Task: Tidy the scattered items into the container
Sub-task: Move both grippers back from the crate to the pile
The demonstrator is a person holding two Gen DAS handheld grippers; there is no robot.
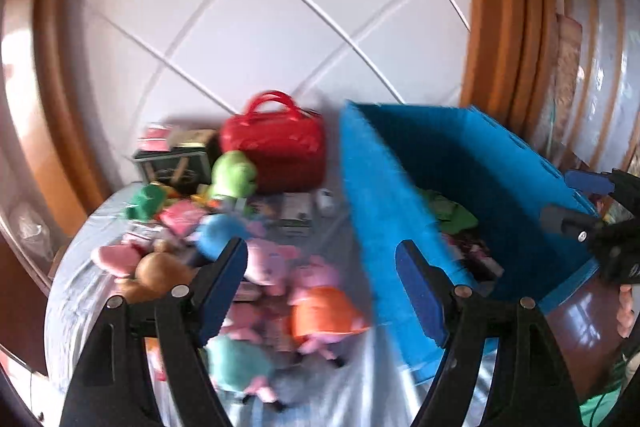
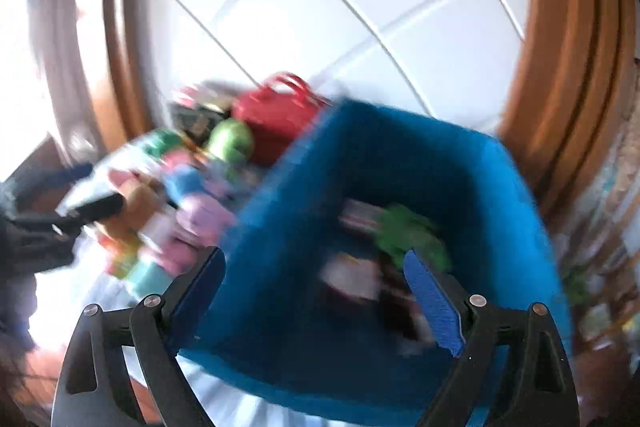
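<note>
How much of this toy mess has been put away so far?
Barely started. The blue bin holds a green toy and a few flat packets. Both the left gripper and right gripper are open, holding nothing. The plush pile and red bag are outside it.

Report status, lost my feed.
Left gripper open, empty. Right gripper open, empty above blue bin. Plush toys still outside. Nothing blocking.
</note>
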